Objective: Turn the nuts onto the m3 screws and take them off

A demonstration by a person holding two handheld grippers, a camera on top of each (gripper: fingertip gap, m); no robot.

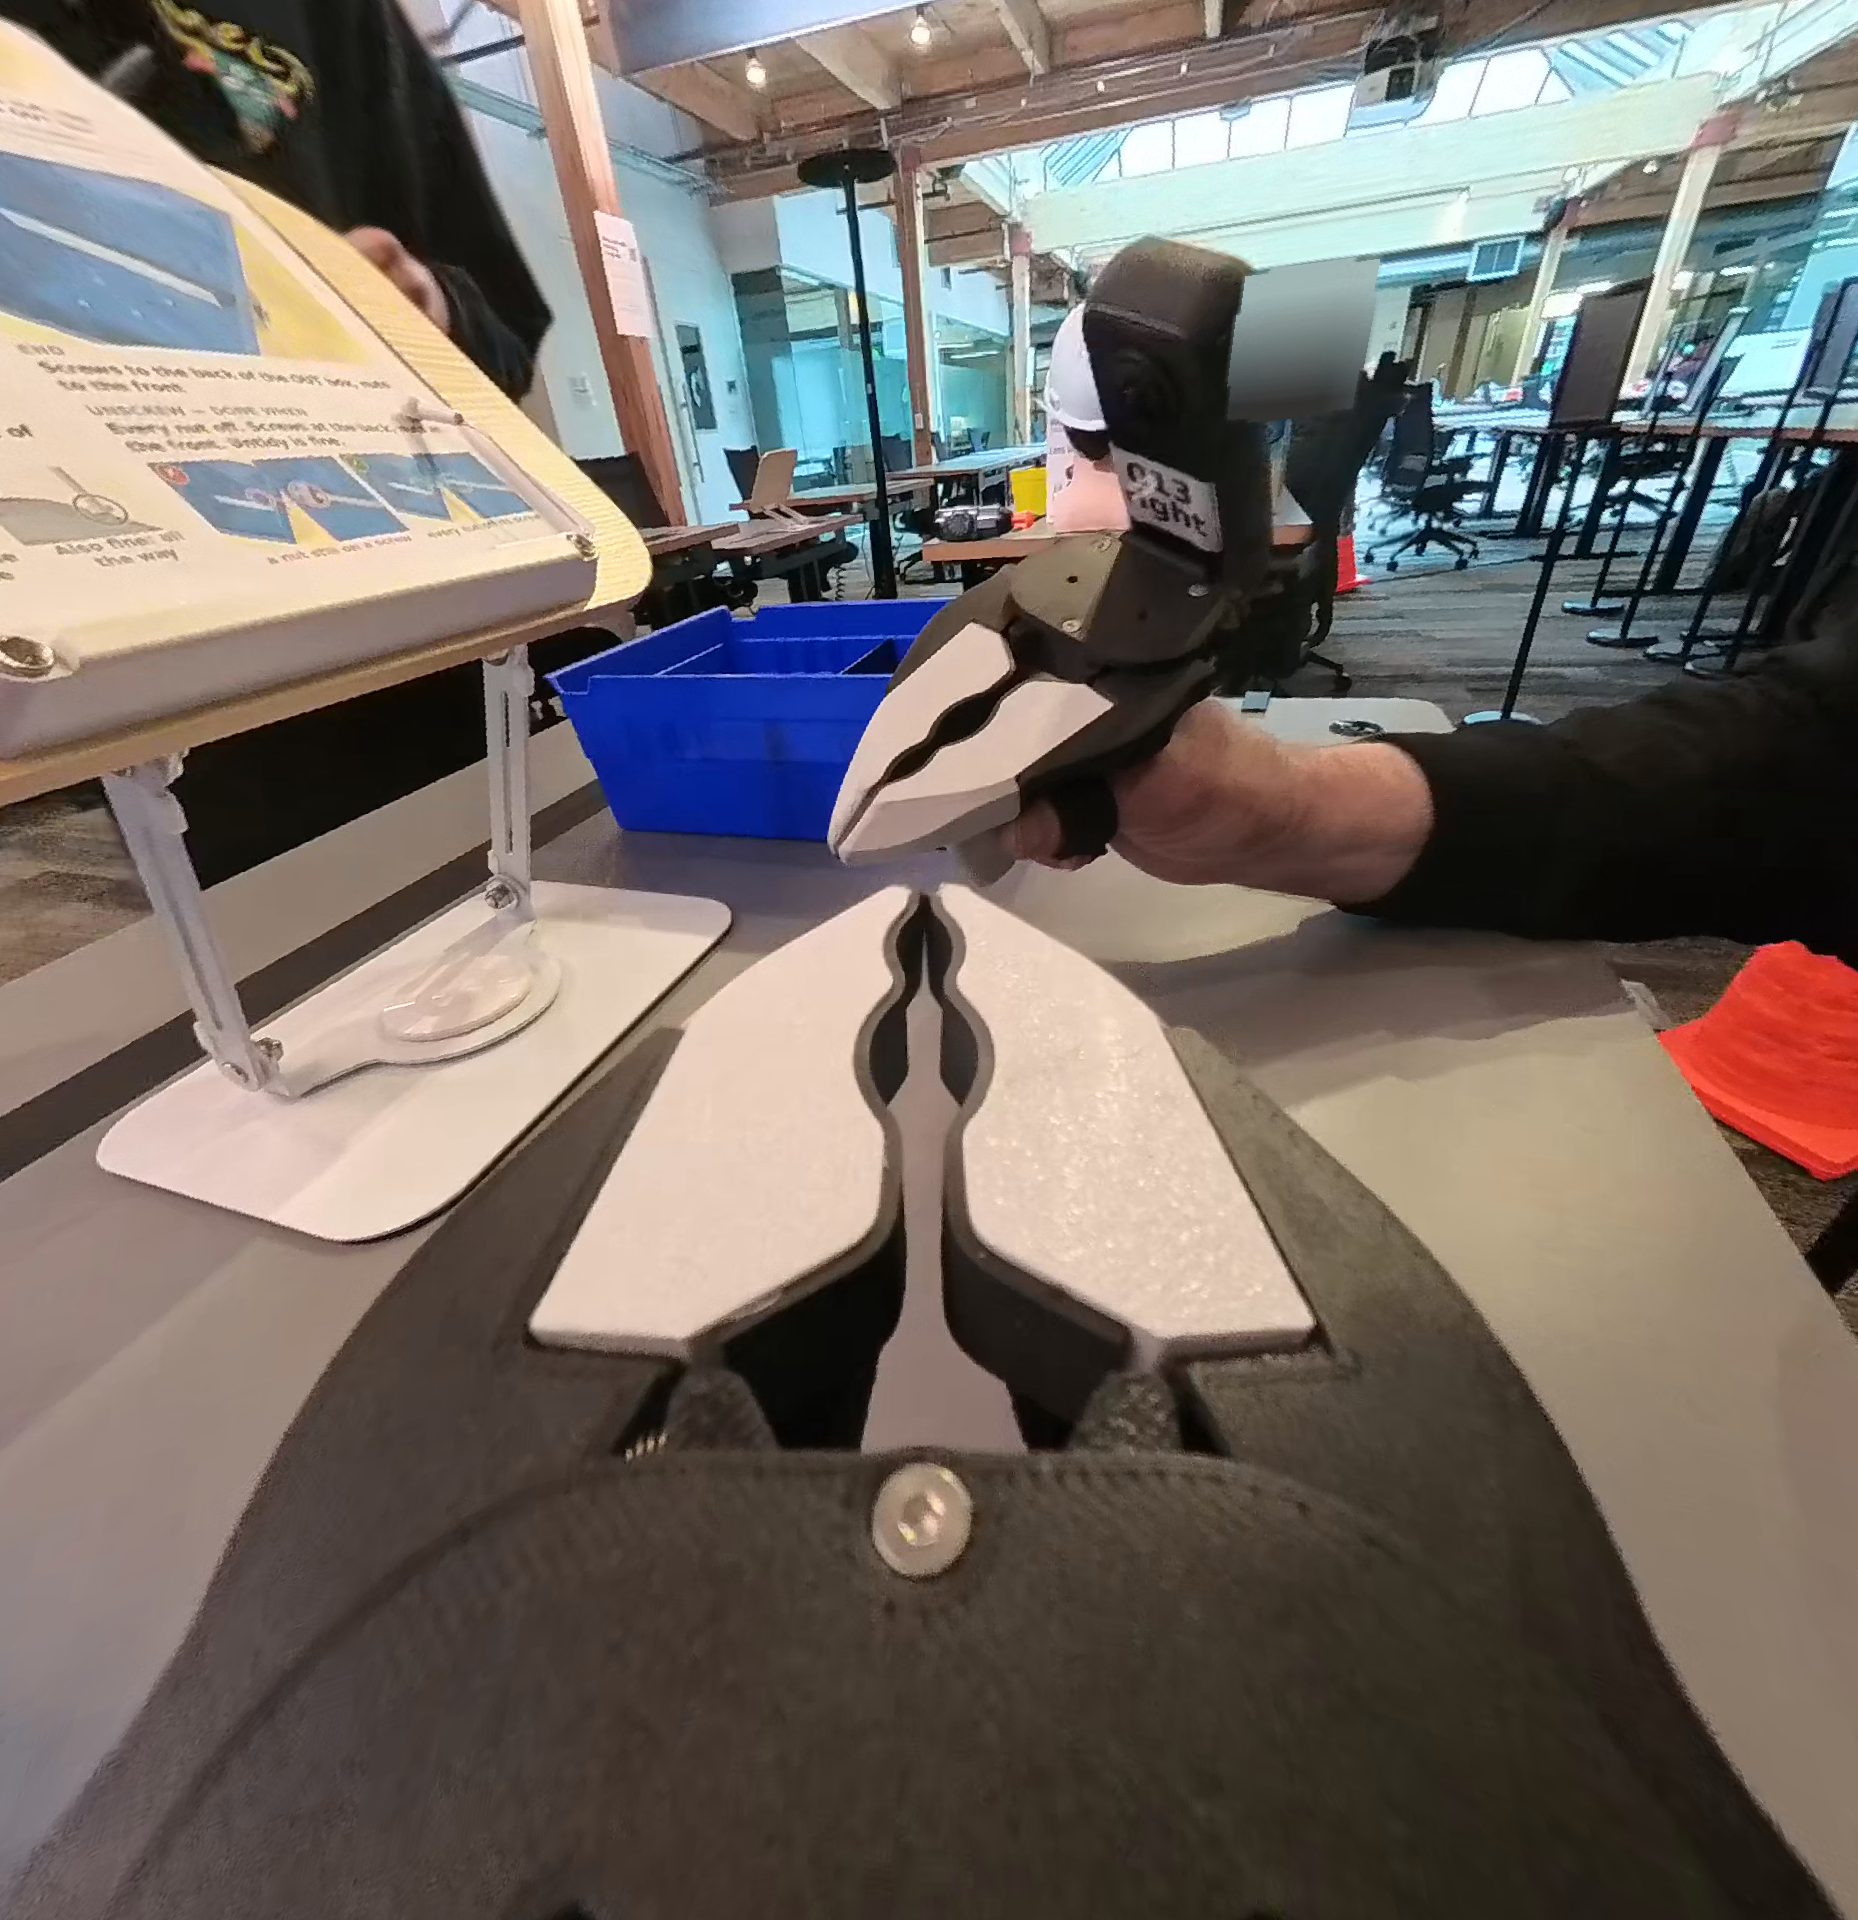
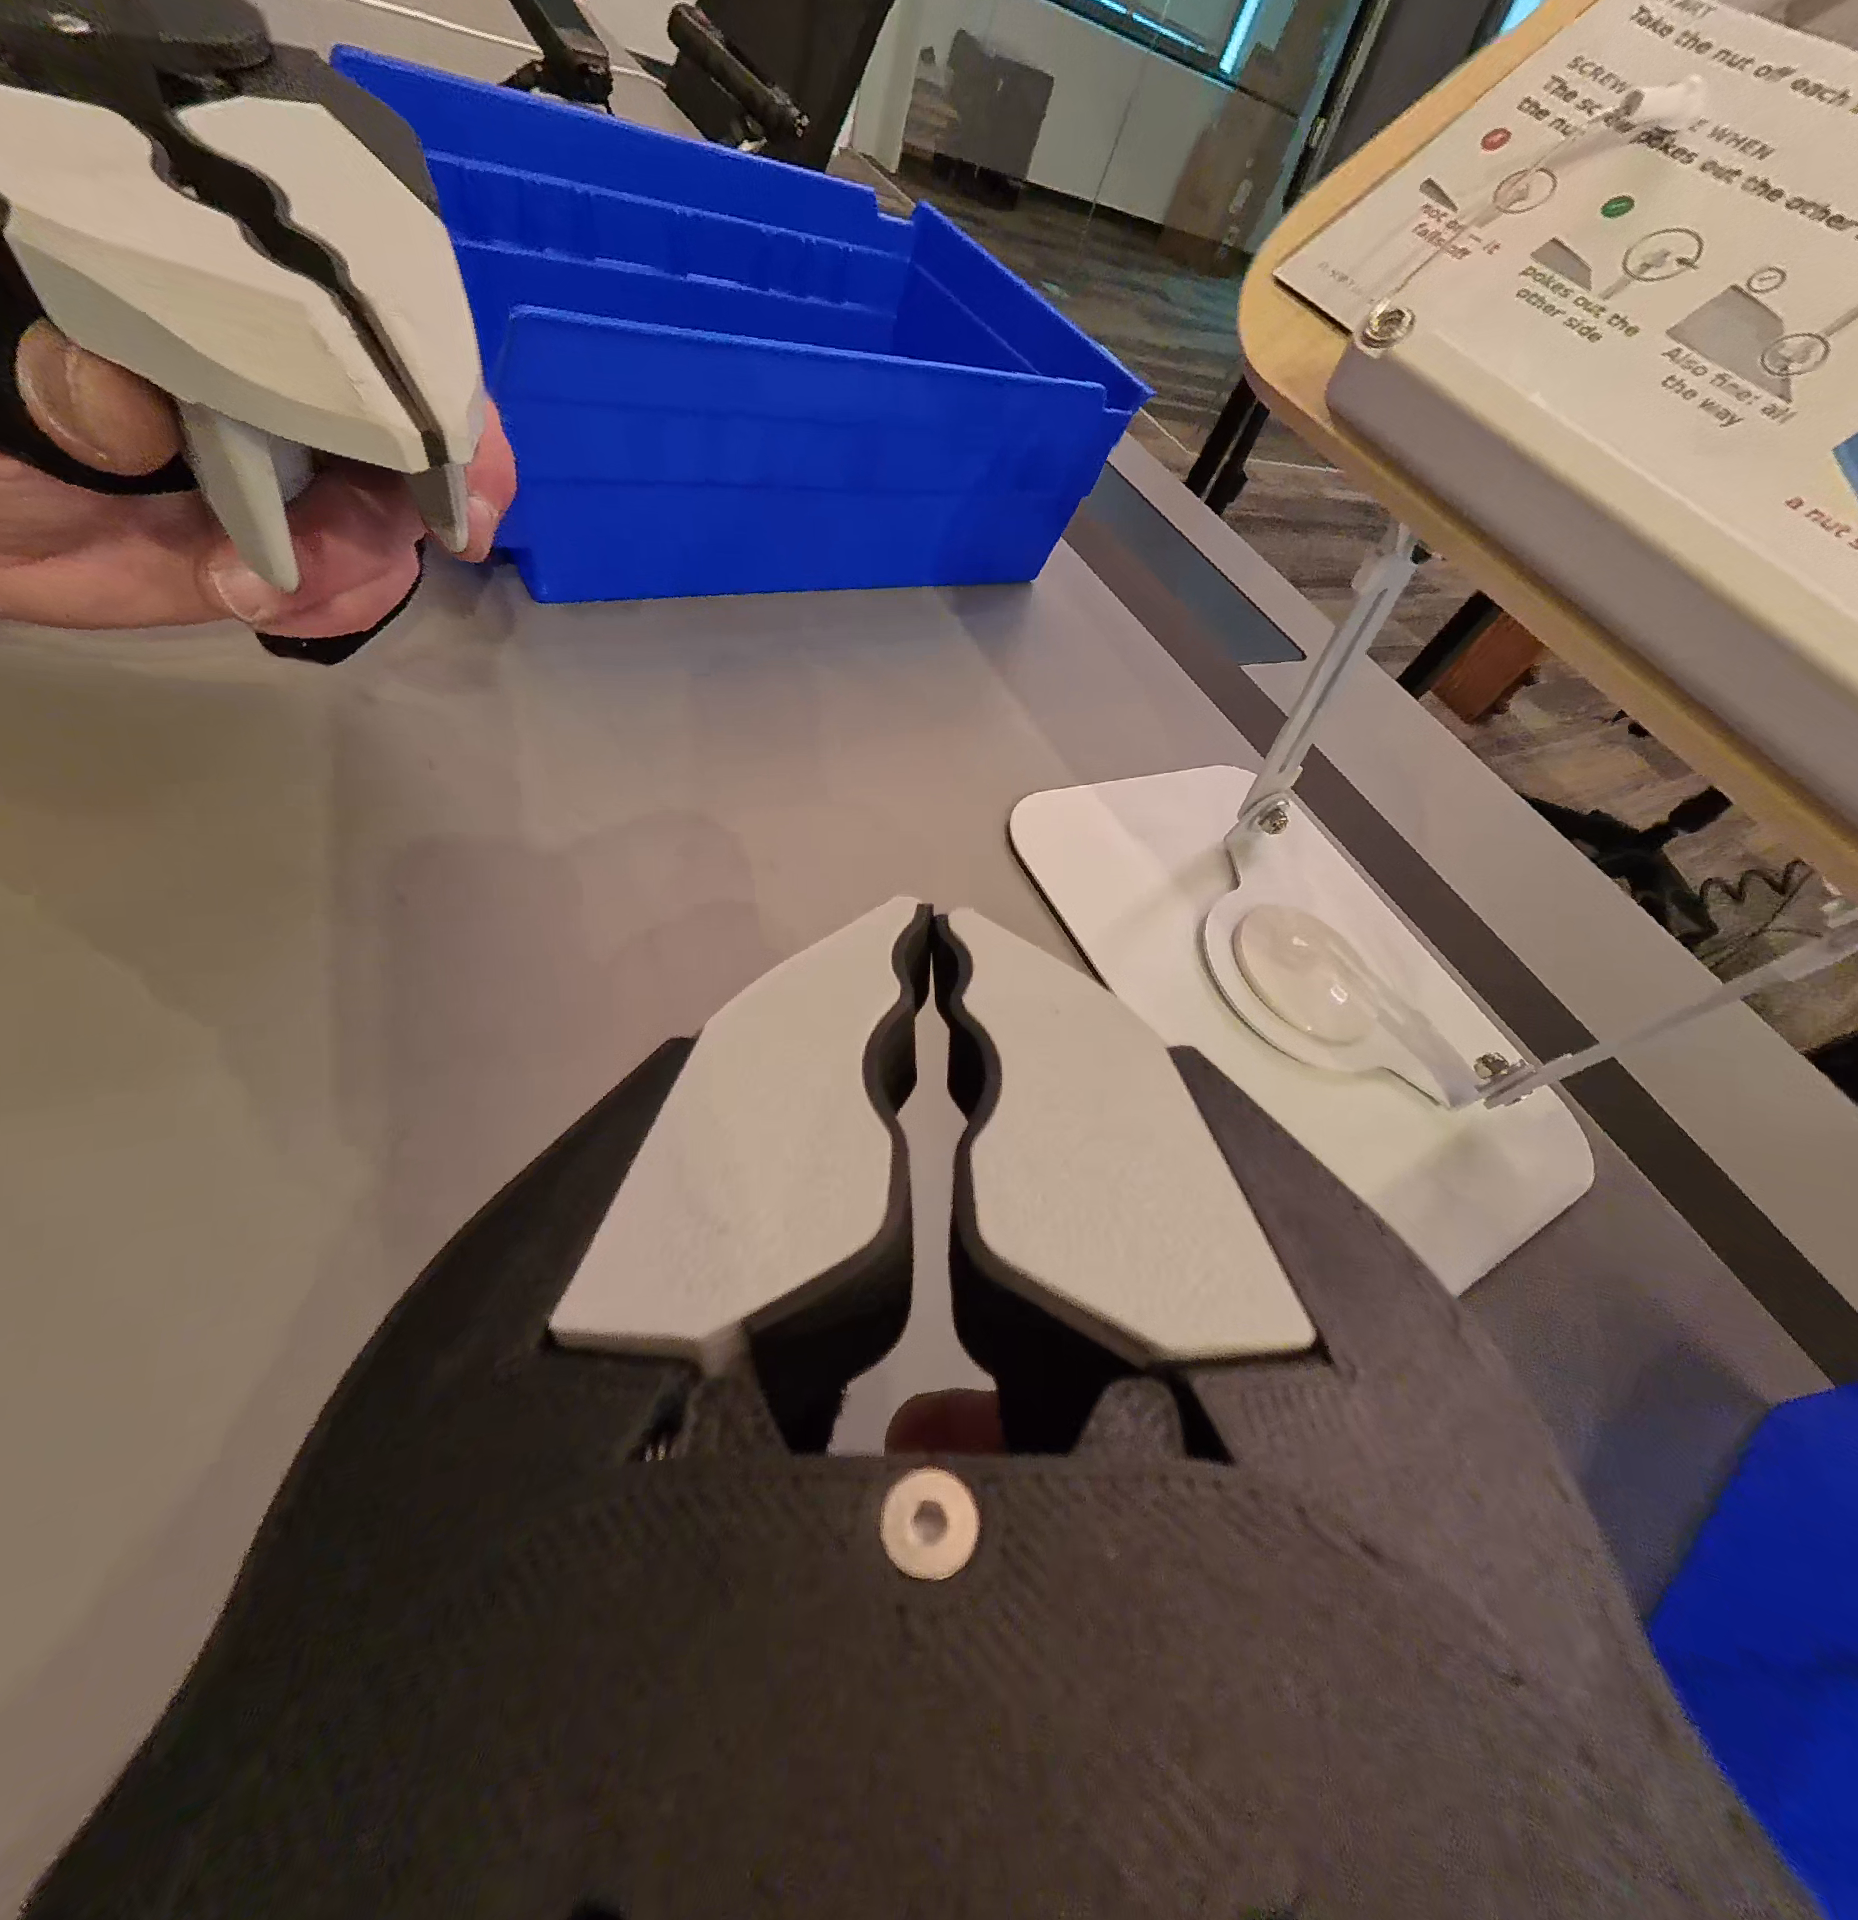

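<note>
No screws or nuts show in either view. My left gripper (image 1: 923, 902) is shut and empty, held low over the grey table (image 1: 1424, 1195). My right gripper (image 2: 931, 916) is also shut and empty. The two point towards each other, tips close but apart. The right gripper (image 1: 850, 844) shows in the left wrist view, held by a hand in a black sleeve. The left gripper (image 2: 426, 457) shows at the upper left of the right wrist view. A blue divided bin (image 1: 738, 727) stands just behind them; its visible compartments (image 2: 935, 312) look empty.
An instruction board (image 1: 229, 416) on a white stand with a flat base (image 1: 385, 1143) stands beside the bin; it also shows in the right wrist view (image 2: 1631, 343). A red-orange cloth (image 1: 1798, 1070) lies at the table's right edge. Another blue object (image 2: 1787, 1621) sits at the lower right. Left tips to right tips: about 11 cm.
</note>
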